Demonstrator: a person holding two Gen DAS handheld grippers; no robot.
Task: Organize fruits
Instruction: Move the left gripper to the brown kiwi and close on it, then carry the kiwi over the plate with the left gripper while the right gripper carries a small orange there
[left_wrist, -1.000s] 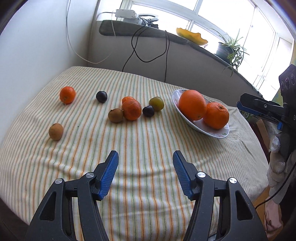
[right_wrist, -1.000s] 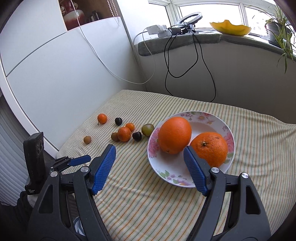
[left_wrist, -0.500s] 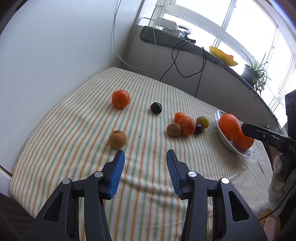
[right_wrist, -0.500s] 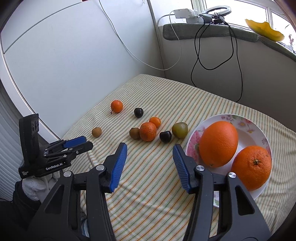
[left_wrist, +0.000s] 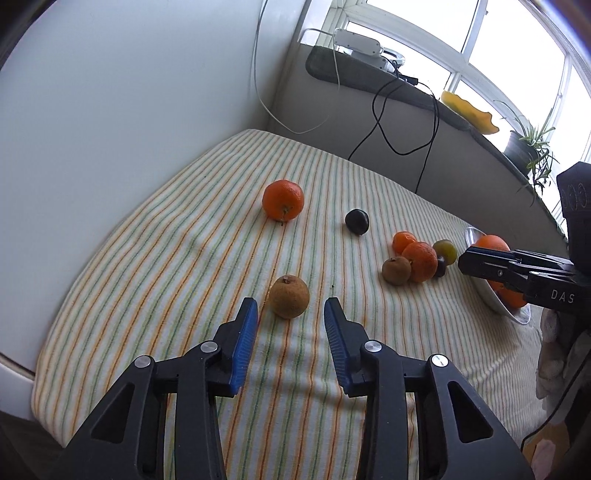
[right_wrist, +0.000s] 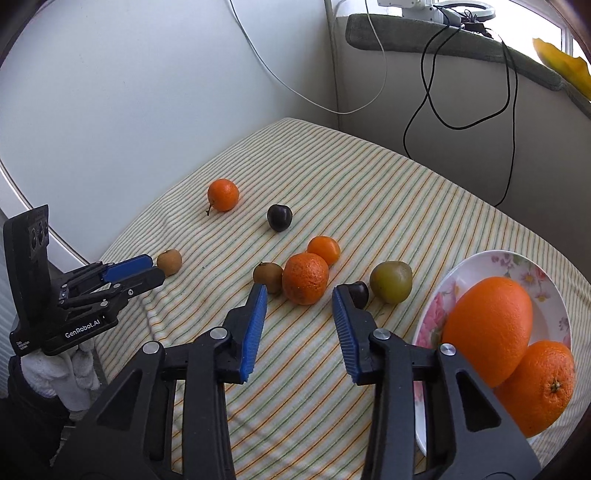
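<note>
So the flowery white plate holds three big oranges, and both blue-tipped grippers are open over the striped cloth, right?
Not quite: the flowery white plate holds two big oranges, not three, as the right wrist view shows. Both grippers, left and right, are open.

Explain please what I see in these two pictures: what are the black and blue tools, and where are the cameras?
A person holds two hand grippers, each carrying a camera that looks along its blue fingers. One picture is from the left gripper, open and empty, with a brown fruit just ahead of its fingertips. The other is from the right gripper, also open and empty, facing a rough tangerine. More small fruits lie on the striped cloth. A flowered plate holds two big oranges.
</note>
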